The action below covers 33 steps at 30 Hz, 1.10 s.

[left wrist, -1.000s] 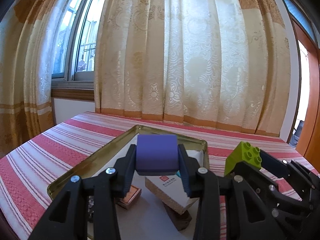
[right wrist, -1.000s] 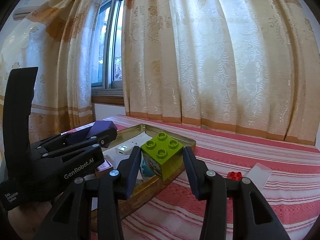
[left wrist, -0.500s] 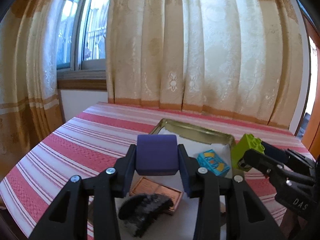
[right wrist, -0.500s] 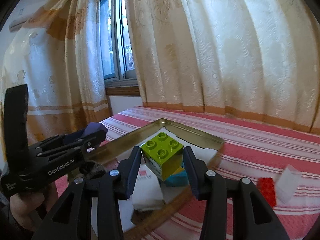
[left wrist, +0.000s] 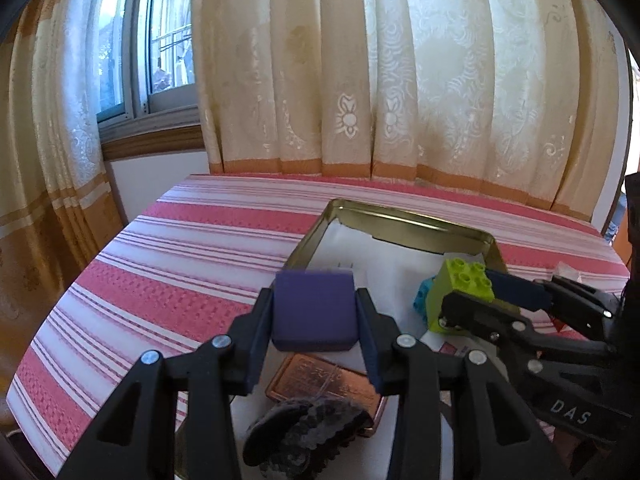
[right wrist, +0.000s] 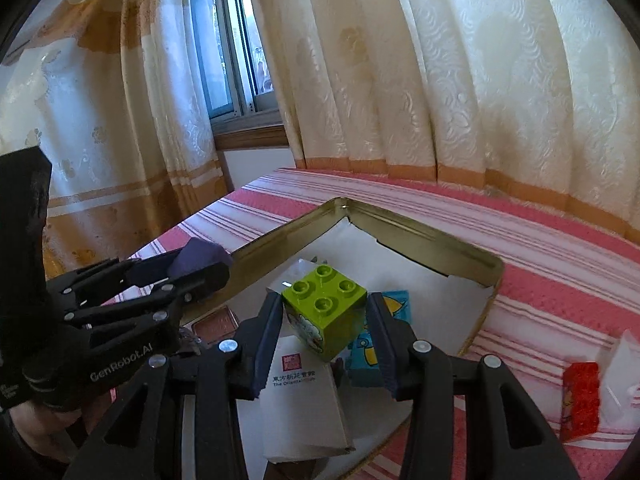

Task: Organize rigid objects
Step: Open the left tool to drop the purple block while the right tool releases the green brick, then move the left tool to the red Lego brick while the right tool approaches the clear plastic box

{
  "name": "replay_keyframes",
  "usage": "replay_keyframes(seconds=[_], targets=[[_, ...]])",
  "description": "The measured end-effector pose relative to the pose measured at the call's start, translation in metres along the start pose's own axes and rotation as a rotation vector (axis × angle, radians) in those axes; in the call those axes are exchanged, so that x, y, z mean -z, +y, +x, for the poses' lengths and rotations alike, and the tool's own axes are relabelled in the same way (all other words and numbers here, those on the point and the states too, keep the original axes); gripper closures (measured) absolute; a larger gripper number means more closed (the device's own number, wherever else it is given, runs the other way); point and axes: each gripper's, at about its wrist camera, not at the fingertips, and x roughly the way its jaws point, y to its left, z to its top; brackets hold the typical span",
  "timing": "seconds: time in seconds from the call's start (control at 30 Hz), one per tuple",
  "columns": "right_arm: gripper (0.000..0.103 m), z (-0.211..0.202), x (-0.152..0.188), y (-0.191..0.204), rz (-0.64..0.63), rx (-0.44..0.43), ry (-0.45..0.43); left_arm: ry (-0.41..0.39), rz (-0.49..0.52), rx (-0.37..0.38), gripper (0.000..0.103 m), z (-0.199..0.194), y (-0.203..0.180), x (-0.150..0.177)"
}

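Observation:
A purple block (left wrist: 314, 312) sits between the pads of my left gripper (left wrist: 316, 300), whose jaws are opening while the pads still touch the block. It hangs over the near left part of a gold tin tray (left wrist: 420, 232). My right gripper (right wrist: 325, 300) is shut on a lime green studded brick (right wrist: 332, 320) above the tray's middle (right wrist: 400, 236). Each gripper shows in the other's view: the right gripper with the green brick (left wrist: 460, 292) on the right, the left gripper with the purple block (right wrist: 200, 258) on the left.
Inside the tray lie a white printed box (right wrist: 300, 400), a blue toy brick (right wrist: 366, 352), a copper-coloured tin (left wrist: 320, 380) and a dark fuzzy object (left wrist: 304, 436). A red brick (right wrist: 580, 400) and a clear bag (right wrist: 620, 380) lie on the striped tablecloth (left wrist: 180, 260) right of the tray.
Both grippers have swung across and tipped down over the tray, each with its block between the pads. More of the tray's contents now show beneath them.

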Motion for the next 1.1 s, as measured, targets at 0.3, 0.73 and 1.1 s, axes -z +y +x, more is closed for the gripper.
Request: replay_keyframes(seconds=[0.3, 0.73, 1.1], targets=[[0.033, -0.032, 0.006, -0.014, 0.029, -0.004, -0.08, -0.084, -0.018, -0.077, 0.013, -0.028, -0.002, 0.001], [0.026, -0.111, 0.059, -0.11, 0.124, 0.247, -0.139, -0.09, 0.128, 0.068, 0.001, -0.039, -0.114, 0.008], [0.026, -0.157, 0.081, -0.168, 0.216, 0.422, -0.189, 0.014, 0.266, 0.163, 0.001, -0.009, -0.218, 0.021]])
